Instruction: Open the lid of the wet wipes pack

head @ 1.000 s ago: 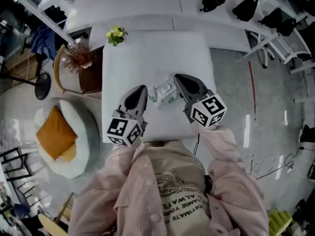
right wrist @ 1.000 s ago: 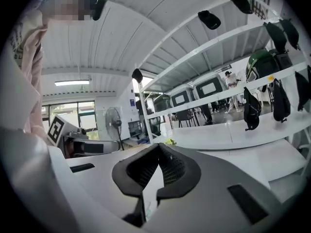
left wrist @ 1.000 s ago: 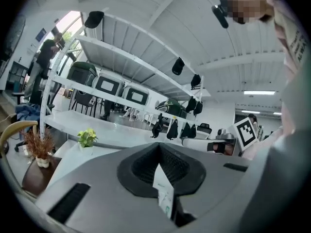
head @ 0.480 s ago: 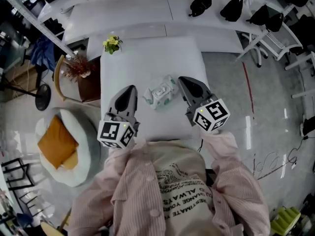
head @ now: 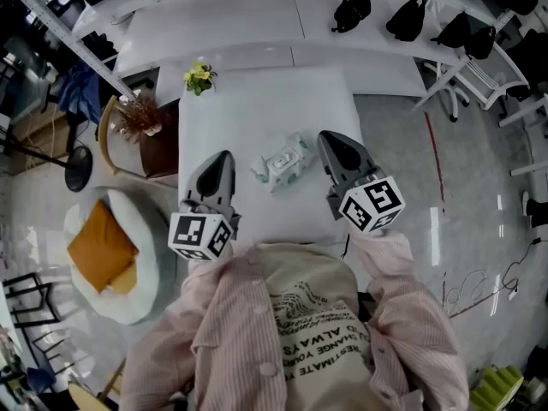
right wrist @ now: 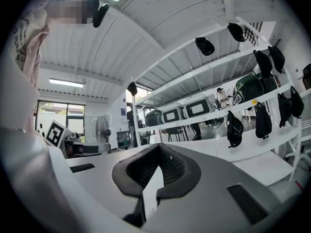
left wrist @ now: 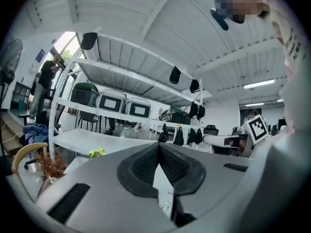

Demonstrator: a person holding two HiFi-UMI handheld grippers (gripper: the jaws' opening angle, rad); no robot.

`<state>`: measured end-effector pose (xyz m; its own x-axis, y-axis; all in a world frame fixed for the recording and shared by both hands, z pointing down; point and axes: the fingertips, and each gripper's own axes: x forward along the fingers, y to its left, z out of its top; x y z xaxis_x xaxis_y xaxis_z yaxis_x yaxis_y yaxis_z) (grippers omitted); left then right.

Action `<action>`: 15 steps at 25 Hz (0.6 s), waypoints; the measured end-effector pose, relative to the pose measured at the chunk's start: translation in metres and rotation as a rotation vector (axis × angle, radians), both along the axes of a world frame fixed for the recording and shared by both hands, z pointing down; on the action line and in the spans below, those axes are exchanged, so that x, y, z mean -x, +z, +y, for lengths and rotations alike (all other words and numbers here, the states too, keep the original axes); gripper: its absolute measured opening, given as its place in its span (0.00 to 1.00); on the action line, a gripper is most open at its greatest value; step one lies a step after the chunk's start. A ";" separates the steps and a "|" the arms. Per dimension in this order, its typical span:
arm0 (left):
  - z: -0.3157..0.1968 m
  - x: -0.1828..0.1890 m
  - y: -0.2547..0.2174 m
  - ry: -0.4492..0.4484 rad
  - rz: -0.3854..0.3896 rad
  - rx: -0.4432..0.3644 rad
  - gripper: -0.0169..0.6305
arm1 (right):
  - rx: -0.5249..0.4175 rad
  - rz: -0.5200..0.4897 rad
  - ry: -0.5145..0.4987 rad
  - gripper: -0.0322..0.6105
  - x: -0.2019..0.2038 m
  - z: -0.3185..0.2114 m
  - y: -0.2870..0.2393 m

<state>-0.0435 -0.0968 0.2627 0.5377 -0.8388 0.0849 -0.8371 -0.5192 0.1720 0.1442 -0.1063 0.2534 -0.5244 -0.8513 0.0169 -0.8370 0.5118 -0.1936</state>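
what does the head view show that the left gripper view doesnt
Only the head view: the wipes pack lying plainly on the table between the left gripper and right gripper, and an orange cushion. Only the left gripper view: that gripper's jaws close up, shut on nothing, and cases on a shelf. Both: the yellow flowers, hanging black bags and the right gripper's marker cube.
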 end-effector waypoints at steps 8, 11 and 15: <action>-0.003 0.007 0.003 -0.026 -0.012 0.003 0.02 | -0.012 0.026 0.006 0.05 -0.001 0.000 0.000; -0.004 0.008 0.005 -0.032 -0.014 0.007 0.03 | -0.014 0.034 0.008 0.05 -0.001 0.000 0.000; -0.005 0.008 0.007 -0.034 -0.012 0.014 0.02 | -0.010 0.039 0.012 0.05 -0.001 0.000 0.002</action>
